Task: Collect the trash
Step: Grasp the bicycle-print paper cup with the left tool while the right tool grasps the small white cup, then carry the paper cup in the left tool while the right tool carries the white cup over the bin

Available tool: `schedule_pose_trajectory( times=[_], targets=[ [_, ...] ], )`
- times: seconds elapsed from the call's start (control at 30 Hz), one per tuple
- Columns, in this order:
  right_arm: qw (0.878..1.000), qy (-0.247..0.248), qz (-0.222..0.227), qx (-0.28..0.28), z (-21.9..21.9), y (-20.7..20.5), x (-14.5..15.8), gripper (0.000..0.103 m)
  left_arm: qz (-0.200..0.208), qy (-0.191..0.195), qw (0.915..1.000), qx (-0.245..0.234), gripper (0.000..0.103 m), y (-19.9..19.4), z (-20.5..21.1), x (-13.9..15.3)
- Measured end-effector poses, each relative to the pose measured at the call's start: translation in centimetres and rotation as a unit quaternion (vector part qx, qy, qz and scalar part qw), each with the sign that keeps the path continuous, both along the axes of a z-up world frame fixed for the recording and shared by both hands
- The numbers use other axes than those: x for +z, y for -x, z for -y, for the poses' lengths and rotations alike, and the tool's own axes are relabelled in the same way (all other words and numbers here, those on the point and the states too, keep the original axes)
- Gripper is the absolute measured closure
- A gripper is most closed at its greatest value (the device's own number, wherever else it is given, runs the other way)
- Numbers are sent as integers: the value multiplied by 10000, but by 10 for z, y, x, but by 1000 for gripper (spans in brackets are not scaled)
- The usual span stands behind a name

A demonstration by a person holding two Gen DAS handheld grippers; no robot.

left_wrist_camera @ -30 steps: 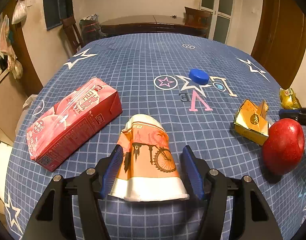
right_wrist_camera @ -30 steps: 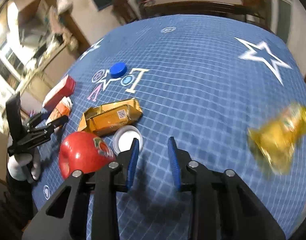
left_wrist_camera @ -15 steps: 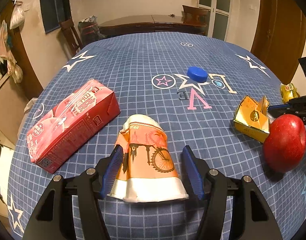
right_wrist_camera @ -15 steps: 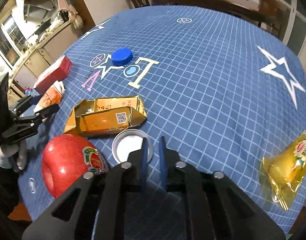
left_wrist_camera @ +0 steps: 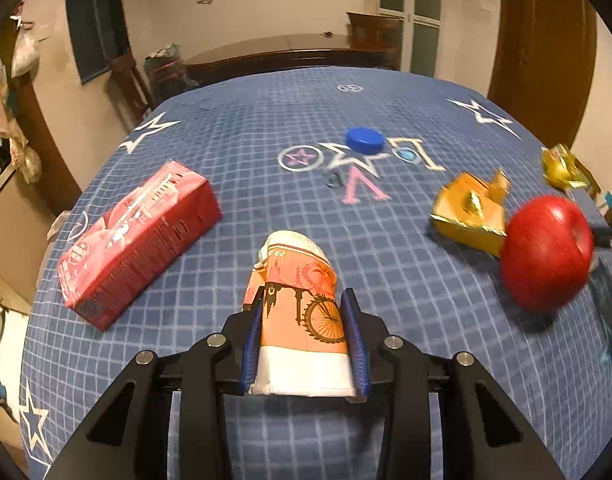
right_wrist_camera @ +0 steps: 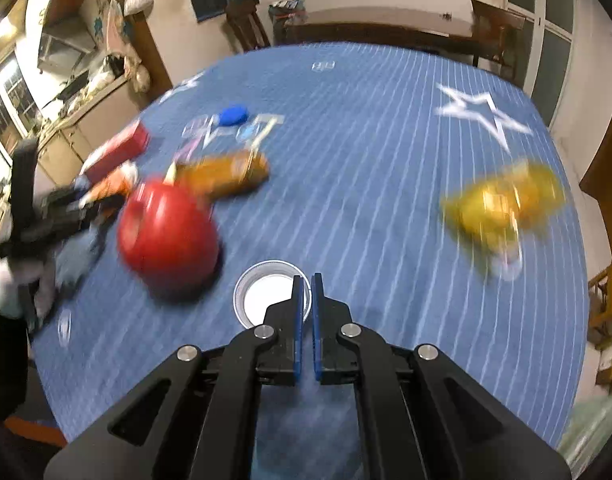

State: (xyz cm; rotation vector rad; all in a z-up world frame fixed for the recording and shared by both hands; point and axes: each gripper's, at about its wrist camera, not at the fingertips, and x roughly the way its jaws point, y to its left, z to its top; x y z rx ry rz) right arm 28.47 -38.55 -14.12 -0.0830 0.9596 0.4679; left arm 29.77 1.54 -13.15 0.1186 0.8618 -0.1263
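Note:
My left gripper (left_wrist_camera: pixel 303 308) is shut on a crushed orange paper cup (left_wrist_camera: pixel 299 312) with a bicycle print, on the blue tablecloth. My right gripper (right_wrist_camera: pixel 304 280) is shut on the rim of a white lid (right_wrist_camera: pixel 265 294) that lies just in front of it. A red carton (left_wrist_camera: pixel 137 240) lies to the left of the cup. A gold box (left_wrist_camera: pixel 470 212), a yellow wrapper (right_wrist_camera: pixel 502 204) and a blue cap (left_wrist_camera: pixel 364 141) lie further out. The left gripper and cup show blurred in the right wrist view (right_wrist_camera: pixel 77 204).
A red apple (left_wrist_camera: pixel 546 252) sits right of the cup and left of the white lid (right_wrist_camera: pixel 167 236). The round table's edge (right_wrist_camera: pixel 578 280) falls away on all sides. Chairs and a dark wooden table stand behind.
My left gripper has closed on the paper cup, squeezing it narrower. My right gripper has closed on the white lid's rim, and its view has shifted and blurred.

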Motion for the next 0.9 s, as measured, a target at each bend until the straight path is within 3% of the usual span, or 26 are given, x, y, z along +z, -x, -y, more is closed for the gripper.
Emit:
schedule_pose_trajectory(
  times=[0.2, 0.27, 0.33, 0.4, 0.5, 0.57, 0.63, 0.9],
  targets=[
    [9997, -182, -1, -133, -1, 35, -13, 98, -91, 64, 9999, -4, 63, 4, 6, -3],
    [9987, -352, 173, -316, 3, 42, -8, 86, -93, 139, 9999, 25, 62, 4, 5, -3],
    [9975, -500, 299, -397, 3, 49, -4, 55, -83, 138, 9999, 31, 61, 5, 5, -4],
    [9977, -417, 371, -392, -4, 55, -6, 40, -65, 112, 9999, 54, 60, 5, 7, -5],
    [9988, -216, 329, -277, -19, 55, -14, 39, -58, 69, 9999, 83, 59, 5, 8, -5],
    [9993, 2, 297, -220, -29, 53, -20, 47, -57, 63, 9999, 87, 59, 5, 8, -5],
    [9986, 250, 378, -281, -33, 54, -21, 64, -36, 32, 9999, 97, 61, 5, 9, -5],
    [9947, 296, 823, -548, -27, 69, -16, 65, 174, 93, 9997, 122, 66, 21, 17, 2]
  ],
)
